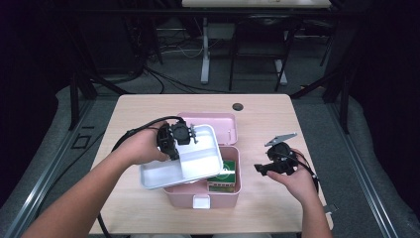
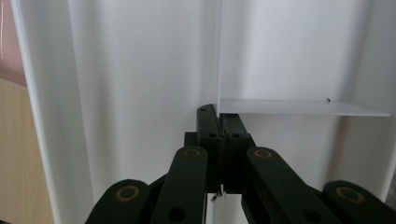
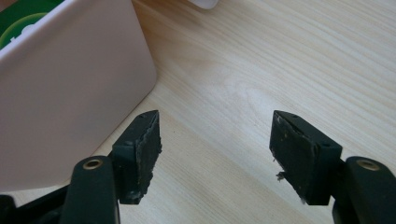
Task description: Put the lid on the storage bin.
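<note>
Over the surface (image 1: 148, 106), at about nine o'clock of the open pink box (image 1: 233, 191), my left tool (image 1: 174, 141) holds the white divided tray (image 1: 198, 163) above the box mouth. In the left gripper view its jaws are pressed together on a thin partition wall of the tray, right where the cross divider (image 2: 299, 107) meets it. The tray hangs tilted, its near-left corner out past the box rim, so it is neither seated nor clear of the box. Beneath it, toward five o'clock inside the box, I can see a green carton (image 1: 223, 177). The pink lid (image 1: 218, 124) lies open behind at twelve o'clock.

At three o'clock of the box my right tool (image 1: 265, 168) hovers near the surface with its jaws apart and nothing between them, the box wall (image 3: 70, 93) just beside its left jaw.

My worry is the pinch: one thin, smooth wall carries the whole tray off-centre, so it could pivot or slip out. If I lower it skewed, a corner may catch the rim or the carton and jam.
</note>
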`<action>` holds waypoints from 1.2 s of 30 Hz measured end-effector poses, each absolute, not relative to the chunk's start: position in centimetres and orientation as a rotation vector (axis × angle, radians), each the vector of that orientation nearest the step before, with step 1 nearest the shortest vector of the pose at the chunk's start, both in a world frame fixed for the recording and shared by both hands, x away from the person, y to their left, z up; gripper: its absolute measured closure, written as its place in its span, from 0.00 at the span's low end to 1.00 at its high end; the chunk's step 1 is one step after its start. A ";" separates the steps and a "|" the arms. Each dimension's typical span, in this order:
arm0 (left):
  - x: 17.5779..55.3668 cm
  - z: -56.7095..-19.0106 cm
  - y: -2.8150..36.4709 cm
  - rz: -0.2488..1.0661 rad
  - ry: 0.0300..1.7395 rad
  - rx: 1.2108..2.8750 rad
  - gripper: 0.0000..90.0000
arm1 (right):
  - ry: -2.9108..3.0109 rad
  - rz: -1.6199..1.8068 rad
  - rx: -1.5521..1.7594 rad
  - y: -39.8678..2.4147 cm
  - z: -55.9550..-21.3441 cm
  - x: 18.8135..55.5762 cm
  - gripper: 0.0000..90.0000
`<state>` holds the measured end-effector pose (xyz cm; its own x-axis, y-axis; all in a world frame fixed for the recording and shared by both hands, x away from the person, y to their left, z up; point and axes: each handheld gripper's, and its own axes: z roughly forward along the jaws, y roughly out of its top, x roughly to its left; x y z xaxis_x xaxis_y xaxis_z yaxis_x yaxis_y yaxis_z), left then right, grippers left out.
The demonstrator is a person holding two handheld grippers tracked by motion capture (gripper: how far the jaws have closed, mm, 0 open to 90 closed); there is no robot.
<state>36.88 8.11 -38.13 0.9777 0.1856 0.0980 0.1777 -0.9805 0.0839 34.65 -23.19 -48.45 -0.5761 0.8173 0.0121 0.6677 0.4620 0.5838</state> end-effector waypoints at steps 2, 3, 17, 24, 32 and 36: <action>36.8 -38.3 7.7 0.165 0.253 3.053 0.99 | 2.442 0.787 1.273 -23.1 -48.5 34.7 0.37; 36.8 -38.4 7.5 0.164 0.236 3.057 0.99 | 2.443 0.789 1.274 -23.1 -48.5 34.6 0.37; 36.3 -39.2 4.9 0.135 0.113 3.048 0.99 | 2.441 0.789 1.276 -23.3 -48.5 34.7 0.37; 36.1 -39.7 3.5 0.132 0.054 3.045 0.99 | 2.440 0.791 1.279 -23.3 -48.6 34.7 0.37; 36.0 -40.3 2.7 0.128 0.018 3.057 0.99 | 2.447 0.797 1.275 -23.2 -48.6 34.7 0.37; 36.0 -40.6 2.3 0.136 -0.004 3.065 0.99 | 2.440 0.799 1.277 -23.3 -48.6 34.7 0.37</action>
<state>36.02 2.33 -40.64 0.9961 0.0006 0.0887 -0.0059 -0.9973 0.0731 34.71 -23.30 -48.58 -0.5734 0.8191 0.0128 0.6681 0.4585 0.5860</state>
